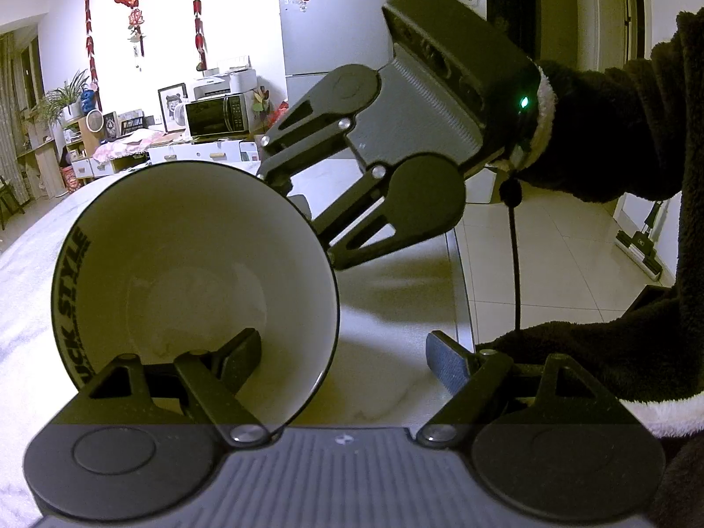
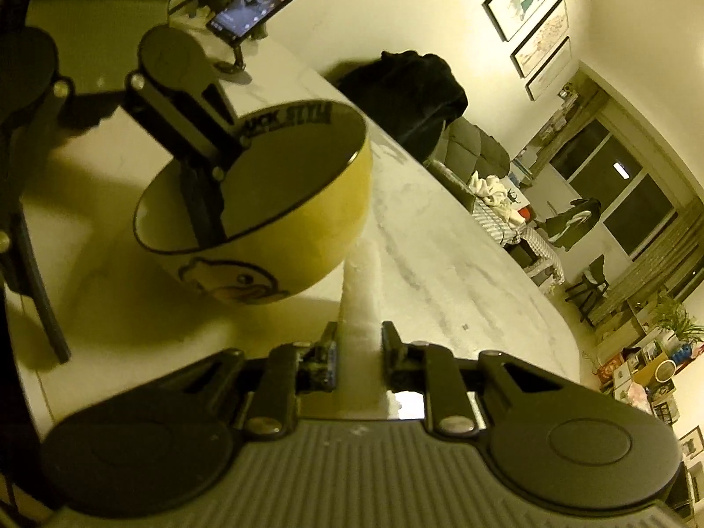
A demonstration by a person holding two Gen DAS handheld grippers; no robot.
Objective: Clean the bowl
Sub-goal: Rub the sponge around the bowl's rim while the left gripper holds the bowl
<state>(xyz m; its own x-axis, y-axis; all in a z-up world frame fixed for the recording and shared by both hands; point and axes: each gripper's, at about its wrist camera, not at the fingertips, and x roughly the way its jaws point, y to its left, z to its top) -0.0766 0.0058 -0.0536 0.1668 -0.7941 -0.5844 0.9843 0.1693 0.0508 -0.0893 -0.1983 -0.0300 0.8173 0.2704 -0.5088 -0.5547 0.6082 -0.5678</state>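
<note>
The yellow bowl (image 2: 264,220) is being held tilted just above the white counter (image 2: 440,242) by the left gripper (image 1: 343,356), whose jaws are standing wide apart, one finger (image 1: 240,356) inside the bowl. A white tissue (image 2: 358,317) is being clamped by the right gripper (image 2: 358,352), just beside the bowl's outer wall.

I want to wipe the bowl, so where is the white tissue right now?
In the right wrist view, the white tissue is pinched in the right gripper at bottom centre, its tip beside the yellow bowl's lower right side.
</note>
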